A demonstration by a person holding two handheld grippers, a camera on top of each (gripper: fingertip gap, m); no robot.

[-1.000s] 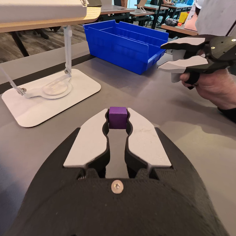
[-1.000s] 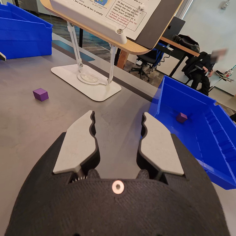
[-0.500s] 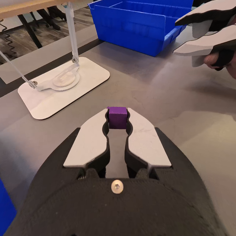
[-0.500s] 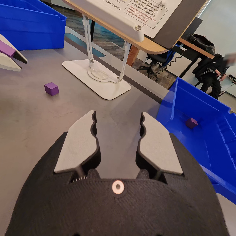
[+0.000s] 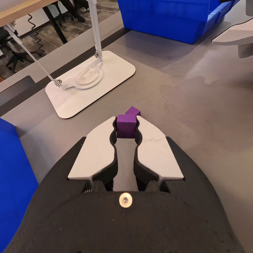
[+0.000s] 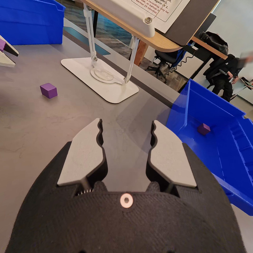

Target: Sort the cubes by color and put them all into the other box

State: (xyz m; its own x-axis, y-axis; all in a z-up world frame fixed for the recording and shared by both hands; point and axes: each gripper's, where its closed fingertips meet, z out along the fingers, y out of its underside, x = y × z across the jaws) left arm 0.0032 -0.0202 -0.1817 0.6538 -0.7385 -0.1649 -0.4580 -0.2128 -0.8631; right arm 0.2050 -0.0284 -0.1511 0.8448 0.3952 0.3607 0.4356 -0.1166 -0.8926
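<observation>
My left gripper (image 5: 126, 120) is shut on a purple cube (image 5: 126, 126), held above the grey table. A second purple cube (image 5: 133, 110) lies on the table just beyond the fingertips; it also shows in the right wrist view (image 6: 48, 90). My right gripper (image 6: 126, 123) is open and empty above the table. A third purple cube (image 6: 203, 129) lies inside the blue box (image 6: 213, 149) at the right. The left gripper's tips (image 6: 7, 54) with their cube show at the left edge of the right wrist view. Another blue box (image 6: 31, 24) stands at the far left.
A white stand base (image 5: 90, 84) with thin legs holds a board over the table's back edge; it also shows in the right wrist view (image 6: 101, 80). A blue box (image 5: 164, 17) stands behind, another blue wall (image 5: 12, 164) at left. A person sits far behind (image 6: 224, 76).
My left gripper has carried its cube forward and down until the loose cube on the table sits just past its tips. My right gripper has drifted, staying open.
</observation>
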